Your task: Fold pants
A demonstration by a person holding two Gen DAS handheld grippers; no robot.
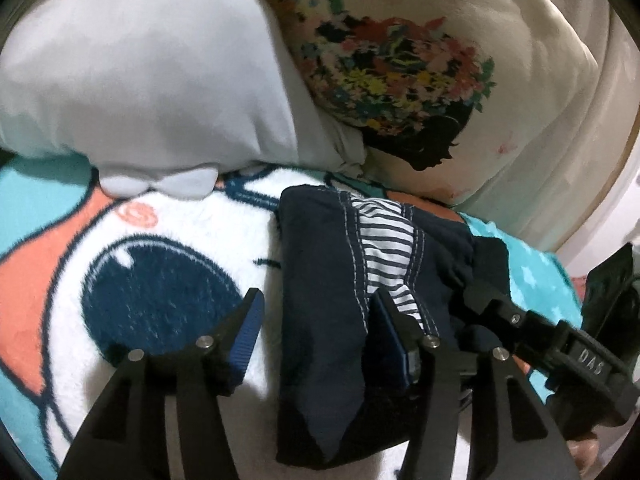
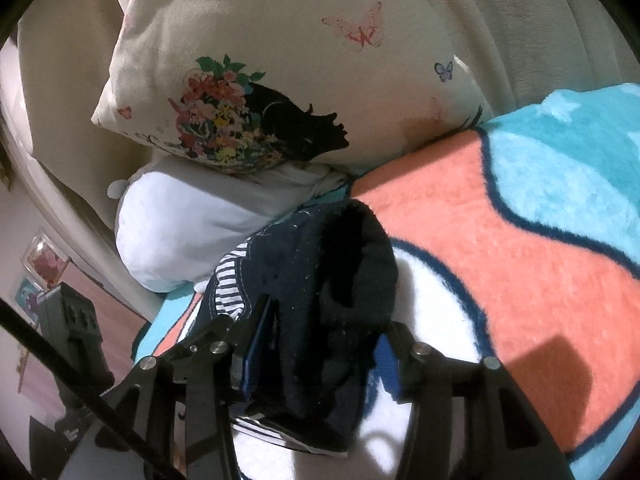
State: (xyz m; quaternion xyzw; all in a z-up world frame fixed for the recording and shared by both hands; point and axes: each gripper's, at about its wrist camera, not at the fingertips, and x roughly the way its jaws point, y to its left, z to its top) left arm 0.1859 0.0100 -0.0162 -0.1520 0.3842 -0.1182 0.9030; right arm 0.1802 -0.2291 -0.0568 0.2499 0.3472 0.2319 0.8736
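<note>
Left wrist view: the left gripper (image 1: 316,316) stands with fingers apart, the folded navy pants (image 1: 332,280) lying between them on the fleece blanket (image 1: 160,240), against the right-hand finger. Right gripper (image 2: 320,340) likewise spreads its fingers around the bundle, apparently unclamped. To finish cleanly, press edges flush before releasing, keeping the striped lining (image 1: 384,248) tucked.

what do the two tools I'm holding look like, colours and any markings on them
Both the left tool and the right tool are matte black, with angular, cut-out linkage arms joined by round silver pins. Their fingers carry ribbed blue pads. The right tool, seen from the left wrist view, bears raised "DAS" lettering. A black cable runs beside it.
</note>
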